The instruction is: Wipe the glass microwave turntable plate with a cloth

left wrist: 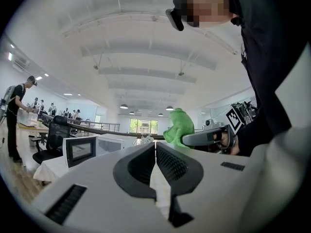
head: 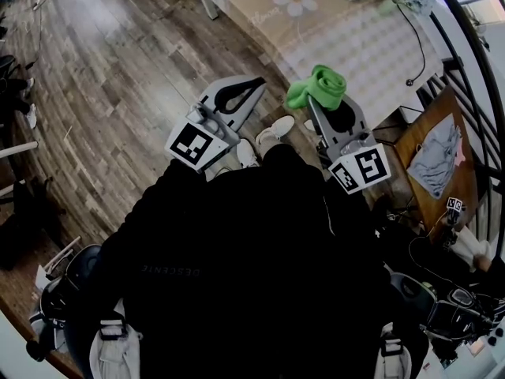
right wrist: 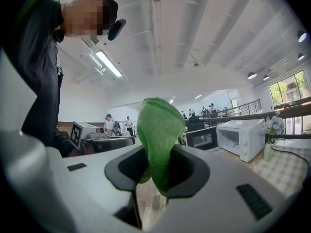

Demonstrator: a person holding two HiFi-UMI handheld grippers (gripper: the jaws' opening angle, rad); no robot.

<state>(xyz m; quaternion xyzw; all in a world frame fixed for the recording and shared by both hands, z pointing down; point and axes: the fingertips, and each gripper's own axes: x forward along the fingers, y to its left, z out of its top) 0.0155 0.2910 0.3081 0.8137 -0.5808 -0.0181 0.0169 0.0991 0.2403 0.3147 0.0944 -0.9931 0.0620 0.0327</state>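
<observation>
A green cloth (head: 318, 88) is pinched in my right gripper (head: 313, 105), which is shut on it; the cloth (right wrist: 158, 130) sticks up past the jaws of the right gripper (right wrist: 156, 154). My left gripper (head: 259, 82) is held beside it, a little to the left, shut with nothing between its jaws (left wrist: 155, 144). From the left gripper view the cloth (left wrist: 179, 125) shows just beyond. Both grippers are raised in front of the person's chest and point outward. No glass turntable plate shows in any view.
A table with a checked cover and a flower print (head: 316, 30) stands ahead, over wood floor (head: 118, 61). A white microwave (right wrist: 241, 137) and a small vase (right wrist: 268, 147) stand on it. At right lies a brown board (head: 465, 172) with a grey cloth.
</observation>
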